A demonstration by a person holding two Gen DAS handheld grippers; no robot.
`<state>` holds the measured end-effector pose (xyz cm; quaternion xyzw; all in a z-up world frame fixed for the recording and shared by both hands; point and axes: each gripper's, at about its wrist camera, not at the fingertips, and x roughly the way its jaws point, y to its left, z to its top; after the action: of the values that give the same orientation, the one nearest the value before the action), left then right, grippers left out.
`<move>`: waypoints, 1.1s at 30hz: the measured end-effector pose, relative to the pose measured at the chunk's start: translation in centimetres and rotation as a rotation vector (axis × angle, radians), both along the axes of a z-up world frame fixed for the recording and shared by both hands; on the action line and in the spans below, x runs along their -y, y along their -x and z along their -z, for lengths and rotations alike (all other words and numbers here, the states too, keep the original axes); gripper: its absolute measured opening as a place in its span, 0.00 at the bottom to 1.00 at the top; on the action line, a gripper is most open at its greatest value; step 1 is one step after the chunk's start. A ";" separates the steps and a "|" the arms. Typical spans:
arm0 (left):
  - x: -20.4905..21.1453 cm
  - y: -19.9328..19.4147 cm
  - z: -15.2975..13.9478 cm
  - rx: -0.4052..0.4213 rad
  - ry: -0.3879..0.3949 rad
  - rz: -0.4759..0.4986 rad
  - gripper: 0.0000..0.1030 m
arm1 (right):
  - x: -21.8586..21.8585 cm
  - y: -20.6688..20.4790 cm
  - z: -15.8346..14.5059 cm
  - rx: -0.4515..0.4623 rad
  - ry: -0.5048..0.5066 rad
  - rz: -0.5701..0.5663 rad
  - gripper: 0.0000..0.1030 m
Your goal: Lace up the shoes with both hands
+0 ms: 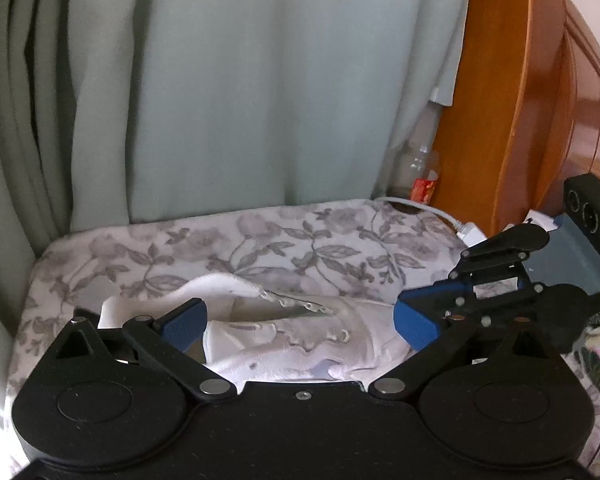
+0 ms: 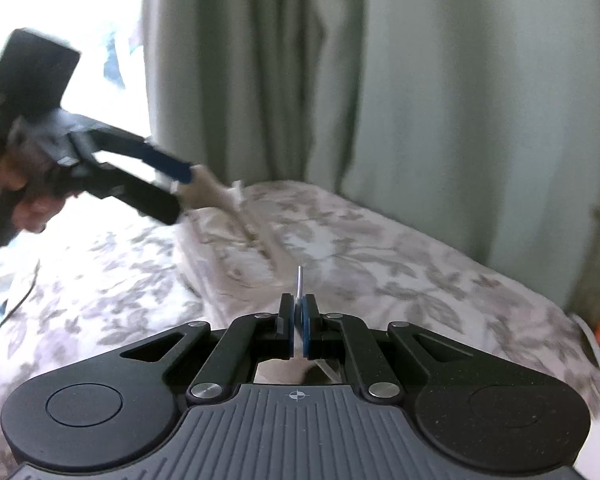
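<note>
The white shoe (image 1: 284, 332) is lying on its side on the flowery bedspread (image 1: 260, 240), right between the left gripper's (image 1: 300, 320) spread-open blue pads (image 1: 186, 326), with the eyelet rows facing up and the tongue flopped toward the far side. The right gripper (image 2: 299, 326) sits just past the shoe's toe end and is pinched closed on the lace tip (image 2: 299, 280), which pokes straight out ahead of its fingers. In the right wrist view things are blurry, but a hand (image 2: 24, 204) is wrapped around the left gripper's handle. Behind the bed hang pale green curtains (image 1: 220, 80), with a plastic bottle (image 1: 416, 172) and a wooden headboard (image 1: 512, 100) off to the right.
</note>
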<state>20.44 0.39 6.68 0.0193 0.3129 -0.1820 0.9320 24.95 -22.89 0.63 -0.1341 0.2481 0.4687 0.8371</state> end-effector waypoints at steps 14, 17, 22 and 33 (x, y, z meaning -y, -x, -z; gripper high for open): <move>-1.3 -2.7 -0.5 -0.026 -0.187 0.037 0.58 | -2.2 -2.0 0.0 -0.037 0.123 -0.155 0.03; -1.5 -3.4 -0.3 -0.042 -0.233 0.051 0.55 | -2.5 -2.5 -0.1 -0.037 0.145 -0.171 0.03; -1.8 -4.4 -0.1 -0.038 -0.289 0.079 0.46 | -2.7 -3.2 -0.1 -0.060 0.149 -0.207 0.03; -2.0 -5.8 0.9 -0.069 -0.327 0.161 0.46 | -2.4 -3.3 -0.1 -0.090 0.122 -0.224 0.03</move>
<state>26.26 2.38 5.76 0.1894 0.3677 -0.2034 0.8874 28.22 -20.54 0.74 -0.1907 0.2971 0.5489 0.7577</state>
